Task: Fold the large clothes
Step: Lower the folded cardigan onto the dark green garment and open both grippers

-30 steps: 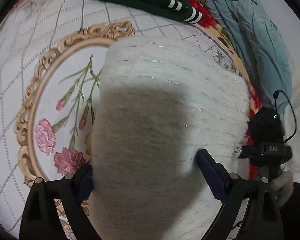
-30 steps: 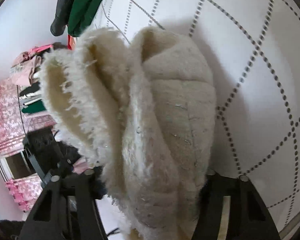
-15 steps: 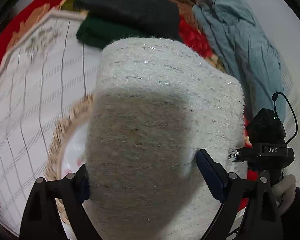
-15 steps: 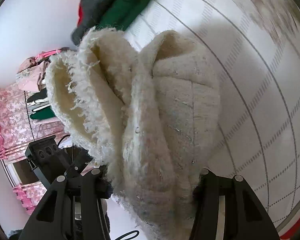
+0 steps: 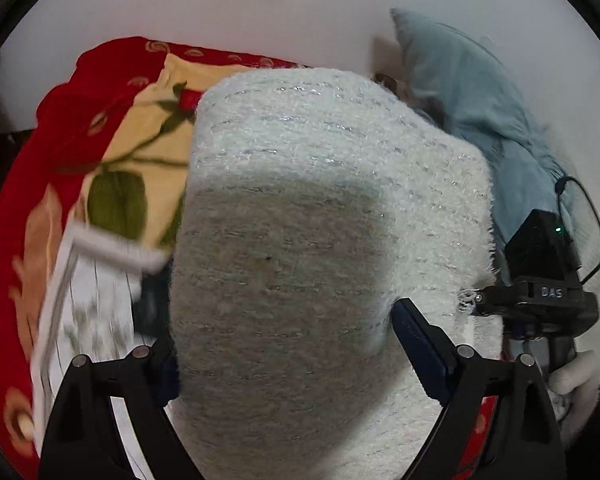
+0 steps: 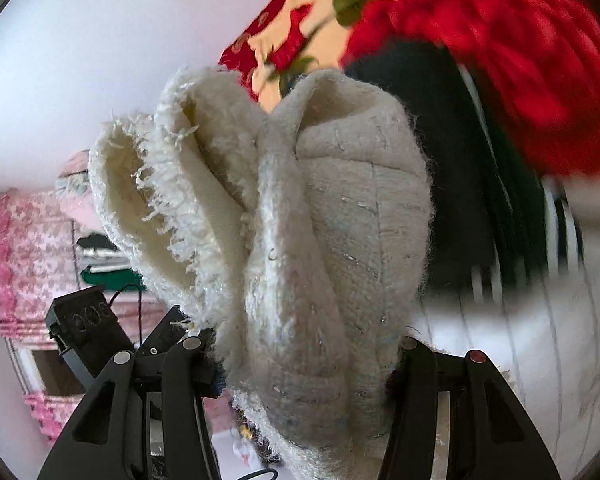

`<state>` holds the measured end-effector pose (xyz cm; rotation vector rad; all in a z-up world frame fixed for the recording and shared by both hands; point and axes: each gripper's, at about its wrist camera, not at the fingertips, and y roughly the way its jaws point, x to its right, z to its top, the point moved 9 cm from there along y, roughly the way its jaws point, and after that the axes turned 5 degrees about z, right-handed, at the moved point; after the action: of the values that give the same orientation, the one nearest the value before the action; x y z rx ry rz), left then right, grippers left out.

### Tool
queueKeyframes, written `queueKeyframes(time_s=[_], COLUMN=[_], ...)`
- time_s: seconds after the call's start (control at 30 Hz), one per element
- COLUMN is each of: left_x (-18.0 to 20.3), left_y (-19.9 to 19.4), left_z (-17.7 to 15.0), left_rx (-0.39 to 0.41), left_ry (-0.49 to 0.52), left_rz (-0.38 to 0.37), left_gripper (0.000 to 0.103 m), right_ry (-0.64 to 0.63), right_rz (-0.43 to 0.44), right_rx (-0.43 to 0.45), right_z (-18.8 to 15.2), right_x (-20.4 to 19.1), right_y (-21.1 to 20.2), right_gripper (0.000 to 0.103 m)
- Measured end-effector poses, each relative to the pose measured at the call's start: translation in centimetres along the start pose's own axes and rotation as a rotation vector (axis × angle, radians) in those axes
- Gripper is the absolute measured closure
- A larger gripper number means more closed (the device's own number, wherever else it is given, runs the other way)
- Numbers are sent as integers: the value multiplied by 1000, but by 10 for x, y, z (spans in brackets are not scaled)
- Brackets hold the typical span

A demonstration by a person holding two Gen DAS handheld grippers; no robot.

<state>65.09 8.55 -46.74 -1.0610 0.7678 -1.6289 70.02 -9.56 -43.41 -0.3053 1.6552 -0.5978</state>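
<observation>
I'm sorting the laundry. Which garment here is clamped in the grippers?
The fuzzy cream sweater; the blue garment and the dark striped one lie behind it, untouched.

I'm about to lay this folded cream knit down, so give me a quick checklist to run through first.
1. Left tongs gripping the cream knit: ok, fabric fills the gap between the fingers.
2. Right tongs gripping it: ok, the bundled layers sit between the fingers.
3. Fold tidy: not ok, fringed edges splay apart in the right wrist view.
4. Landing spot free: cannot tell, the knit hides what lies below.
5. Nearby clothes out of the way: cannot tell, the dark striped garment and the blue garment look close.
</observation>
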Motion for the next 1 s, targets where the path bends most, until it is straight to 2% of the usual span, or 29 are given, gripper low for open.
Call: queueKeyframes(time_s=[0.1, 0.17, 0.3, 0.43, 0.53, 0.73, 0.77, 0.83, 1.0], left_x=[-23, -38, -50, -54, -55, -60, -59, -53, -40], left_y=[43, 80, 116, 108, 91, 42, 36, 10, -47], left_z=[31, 37, 39, 51, 50, 32, 30, 18, -7], left_rx=[-36, -84, -116, -116, -93, -7, 6, 57, 145], left_ry=[3, -11, 19, 15, 16, 66, 71, 83, 85], left_rz=[16, 26, 44, 40, 80, 239, 258, 298, 348], left_gripper=[12, 12, 11, 11, 11, 7, 6, 4, 2], right_ry=[20, 42, 58, 28, -82, -277, -310, -332, -401], right_rz=[-41, -101, -216, -322, -494, -809, -851, -897, -1023], right_rx=[5, 3, 4, 29, 86, 229, 259, 295, 396], right_z=[67, 93, 112, 120, 100, 59, 47, 26, -41], right_x=[-3, 13, 40, 42, 35, 9, 1, -6, -45], right_y=[24, 41, 61, 55, 36, -13, -21, -40, -70], right_gripper=[49, 49, 45, 27, 13, 12, 7, 0, 0])
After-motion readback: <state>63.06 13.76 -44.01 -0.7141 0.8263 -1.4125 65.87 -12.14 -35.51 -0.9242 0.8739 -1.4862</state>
